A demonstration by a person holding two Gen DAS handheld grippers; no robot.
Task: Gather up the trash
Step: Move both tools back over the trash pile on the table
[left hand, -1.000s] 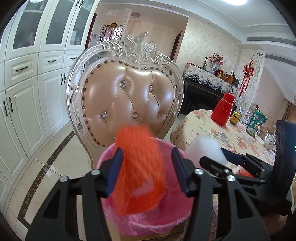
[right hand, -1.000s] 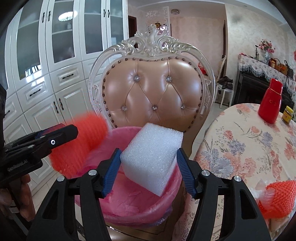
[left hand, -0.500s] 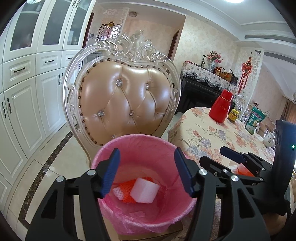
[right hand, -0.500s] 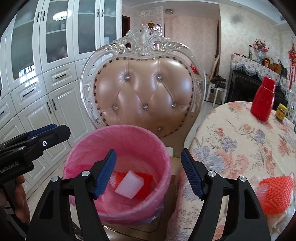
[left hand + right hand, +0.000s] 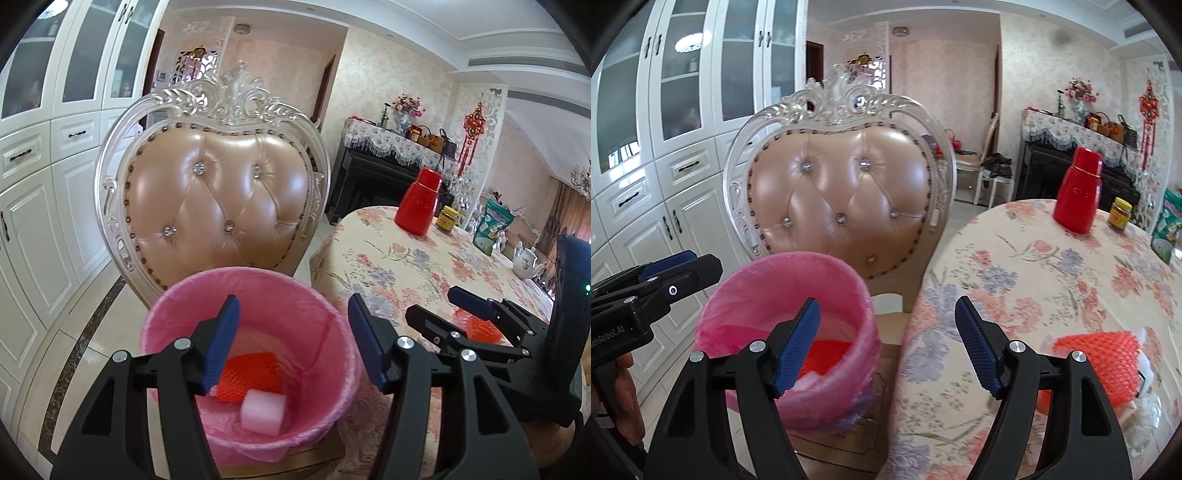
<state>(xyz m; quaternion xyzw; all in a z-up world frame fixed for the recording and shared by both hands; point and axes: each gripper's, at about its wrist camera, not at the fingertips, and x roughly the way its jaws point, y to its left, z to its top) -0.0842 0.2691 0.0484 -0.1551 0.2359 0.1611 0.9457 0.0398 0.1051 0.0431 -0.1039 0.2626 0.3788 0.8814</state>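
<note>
Floral tabletop [image 5: 1015,280] fills the right of the frame, with the pink-lined bin [image 5: 332,369] at lower centre holding orange mesh [image 5: 251,373] and a foam block [image 5: 263,410]. Left tool [image 5: 291,350] hangs released and empty; right tool [image 5: 886,349] is opening, empty. Next, I judge: reach the orange mesh wrap [image 5: 1097,365] at lower right.

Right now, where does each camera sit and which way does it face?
Left wrist: rides the left gripper, angled down into the pink-lined bin holding orange net and white foam block; its own fingers and the right gripper show.
Right wrist: rides the right gripper, its jaws opening and empty, over the bin's edge and floral table; the left gripper and a hand show.
Shared: bin, tufted chair, red bottle.
</note>
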